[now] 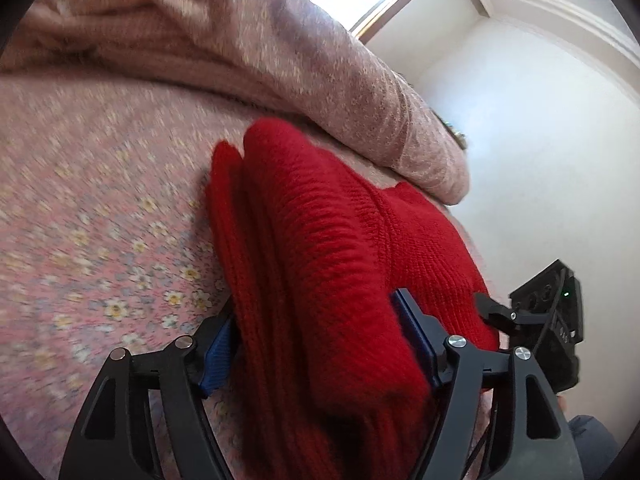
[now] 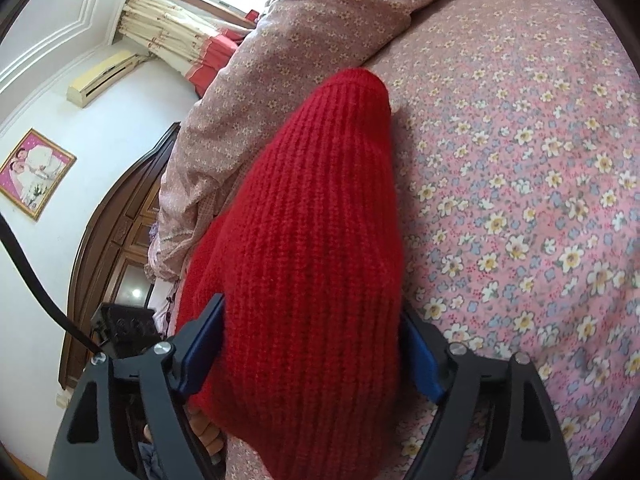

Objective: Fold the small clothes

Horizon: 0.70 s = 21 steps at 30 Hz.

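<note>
A red knitted garment (image 1: 320, 240) lies bunched in thick folds on the pink floral bedsheet (image 1: 100, 220). My left gripper (image 1: 316, 336) is shut on the red garment, its blue pads (image 1: 416, 332) pressing a thick fold from both sides. In the right wrist view the same red knit (image 2: 316, 220) runs forward between the fingers. My right gripper (image 2: 312, 344) is shut on it too, with a blue pad (image 2: 200, 348) on each side. The other gripper's black body (image 1: 548, 308) shows at the right of the left wrist view, close beside the garment.
A rolled pink floral quilt (image 2: 280, 60) lies along the far side of the bed, just behind the garment. A dark wooden headboard (image 2: 116, 220), a white wall with a framed photo (image 2: 34, 172), curtains and a window are at the left.
</note>
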Tool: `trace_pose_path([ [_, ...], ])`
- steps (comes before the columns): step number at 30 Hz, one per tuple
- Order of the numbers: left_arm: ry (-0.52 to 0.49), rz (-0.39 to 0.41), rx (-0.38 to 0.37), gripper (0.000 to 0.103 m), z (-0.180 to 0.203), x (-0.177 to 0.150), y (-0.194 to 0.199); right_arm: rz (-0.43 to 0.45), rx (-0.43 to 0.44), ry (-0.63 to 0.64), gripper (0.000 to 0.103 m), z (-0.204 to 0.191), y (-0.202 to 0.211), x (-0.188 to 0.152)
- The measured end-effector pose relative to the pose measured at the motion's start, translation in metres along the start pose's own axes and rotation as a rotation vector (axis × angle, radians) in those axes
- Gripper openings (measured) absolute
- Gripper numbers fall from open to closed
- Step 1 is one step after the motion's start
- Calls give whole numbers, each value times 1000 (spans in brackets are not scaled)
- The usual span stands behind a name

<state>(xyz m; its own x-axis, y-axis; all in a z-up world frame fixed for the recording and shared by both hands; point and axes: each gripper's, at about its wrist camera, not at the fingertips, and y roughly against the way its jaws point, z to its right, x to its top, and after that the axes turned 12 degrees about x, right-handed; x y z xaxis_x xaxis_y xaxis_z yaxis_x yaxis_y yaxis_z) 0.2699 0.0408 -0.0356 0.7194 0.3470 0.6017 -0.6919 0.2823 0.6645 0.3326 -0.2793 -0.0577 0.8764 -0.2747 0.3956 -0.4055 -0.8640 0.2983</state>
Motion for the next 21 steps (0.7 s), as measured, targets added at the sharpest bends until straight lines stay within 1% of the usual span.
trace_pose_path([
  [1,-10,4,35,68,5,2,6,7,-6,-10,87,-1,1,1],
  [3,-38,24,149,68,18,6,20,18,-21,-28,87,-4,5,5],
  [4,-52,28,177,68,24,9,26,27,-31,-16,88,-9,9,7],
  [5,-72,39,190,68,32,10,33,33,-43,-1,89,-12,11,8],
  [7,-128,97,221,69,52,12,55,62,-82,67,92,-26,20,9],
  [9,-179,159,251,70,69,10,76,111,-94,174,92,-48,33,7],
  [11,-212,230,243,75,86,8,99,149,-95,289,92,-73,46,2],
  [12,-219,261,233,80,93,6,109,172,-100,381,93,-91,56,-4],
  [13,-223,289,228,84,99,5,119,183,-103,430,94,-100,61,-8],
  [14,-228,319,231,86,104,4,128,203,-110,502,95,-113,69,-15],
  [15,-236,352,239,90,110,3,137,231,-119,584,99,-126,77,-26],
  [16,-252,385,250,95,114,0,143,252,-124,638,103,-134,83,-33],
  [17,-274,418,268,96,118,-4,148,278,-135,690,103,-144,90,-42],
  [18,-298,444,302,99,122,-8,151,301,-147,733,103,-150,97,-53],
  [19,-318,457,334,99,124,-12,152,307,-160,745,103,-152,102,-59],
  [21,-343,455,366,99,123,-19,149,327,-186,752,103,-150,110,-72],
])
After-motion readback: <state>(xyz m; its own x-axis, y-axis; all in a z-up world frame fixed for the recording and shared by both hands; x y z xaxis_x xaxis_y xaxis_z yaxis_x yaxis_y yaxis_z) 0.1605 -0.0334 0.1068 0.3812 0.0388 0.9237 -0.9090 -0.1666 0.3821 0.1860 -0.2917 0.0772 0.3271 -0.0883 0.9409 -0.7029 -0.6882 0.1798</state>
